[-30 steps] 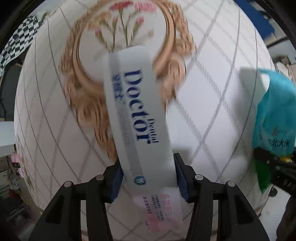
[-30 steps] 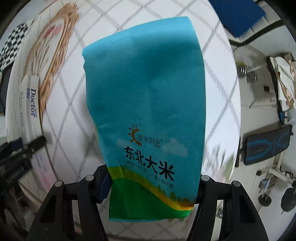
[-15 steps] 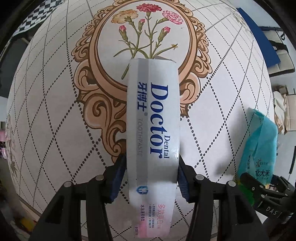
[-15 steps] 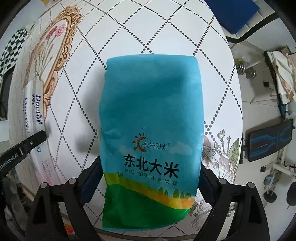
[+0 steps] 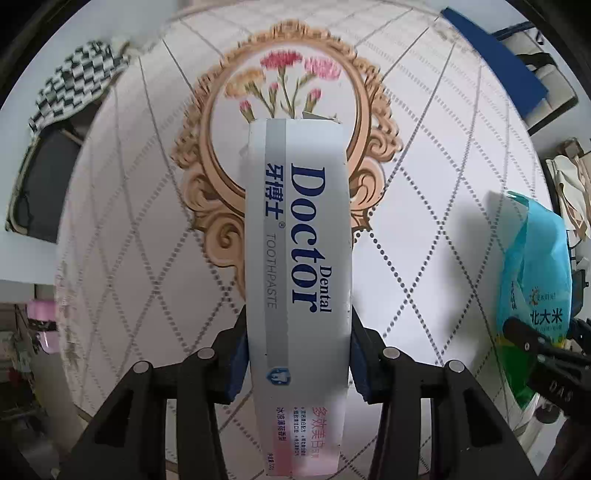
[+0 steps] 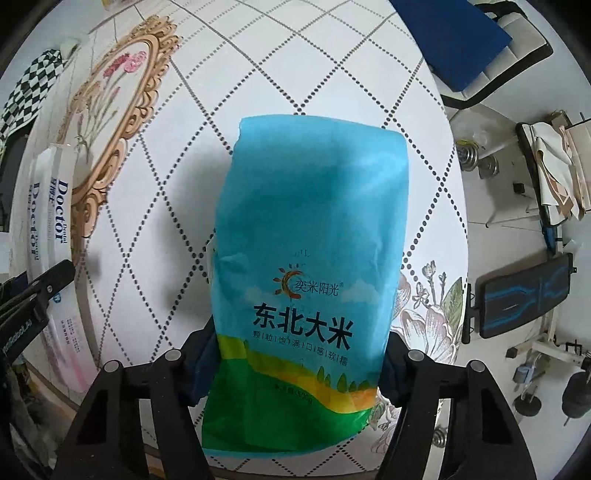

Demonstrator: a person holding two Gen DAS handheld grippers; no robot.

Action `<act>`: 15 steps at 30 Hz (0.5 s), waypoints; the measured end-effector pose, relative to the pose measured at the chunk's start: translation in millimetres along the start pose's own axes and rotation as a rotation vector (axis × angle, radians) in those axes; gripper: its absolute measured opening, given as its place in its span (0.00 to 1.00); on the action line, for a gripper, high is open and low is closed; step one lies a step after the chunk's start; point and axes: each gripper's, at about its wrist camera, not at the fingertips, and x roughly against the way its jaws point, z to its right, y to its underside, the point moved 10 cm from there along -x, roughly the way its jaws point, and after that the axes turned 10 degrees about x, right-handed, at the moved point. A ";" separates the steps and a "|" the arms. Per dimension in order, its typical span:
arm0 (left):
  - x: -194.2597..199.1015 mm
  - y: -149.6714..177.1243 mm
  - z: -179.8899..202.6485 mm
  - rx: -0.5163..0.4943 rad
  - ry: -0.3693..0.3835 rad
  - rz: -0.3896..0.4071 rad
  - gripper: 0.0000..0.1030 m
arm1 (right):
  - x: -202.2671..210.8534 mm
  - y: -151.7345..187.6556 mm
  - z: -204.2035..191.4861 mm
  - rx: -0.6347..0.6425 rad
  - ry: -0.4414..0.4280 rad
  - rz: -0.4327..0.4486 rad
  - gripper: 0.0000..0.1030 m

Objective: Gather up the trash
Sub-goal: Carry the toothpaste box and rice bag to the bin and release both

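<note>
My left gripper [image 5: 295, 354] is shut on a white "Doctor Dental" toothpaste box [image 5: 299, 236] and holds it lengthwise above the round table [image 5: 122, 221]. My right gripper [image 6: 295, 365] is shut on a blue and green rice bag [image 6: 314, 236] and holds it above the same table. The bag also shows at the right edge of the left wrist view [image 5: 535, 280]. The box also shows at the left edge of the right wrist view [image 6: 51, 221].
The table has a white diamond-pattern cloth with a gold floral medallion [image 5: 291, 85]. A checkered cloth [image 5: 74, 81] lies at its far left. A blue chair seat [image 6: 454, 33] stands beyond the table. Weights and a bench [image 6: 524, 295] are on the floor to the right.
Both grippers have kept their hold. The views have shifted over the table, and the medallion now sits behind the box's far end. The rice bag has stayed in the right gripper.
</note>
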 end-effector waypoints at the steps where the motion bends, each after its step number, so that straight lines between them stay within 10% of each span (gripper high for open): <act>1: 9.3 2.6 -0.9 -0.003 0.005 0.017 0.41 | 4.7 0.5 -1.9 -0.006 -0.009 0.010 0.69; 15: 126.1 94.6 -60.3 -0.070 0.113 0.243 0.41 | 142.8 78.4 -83.7 -0.023 -0.028 0.292 0.69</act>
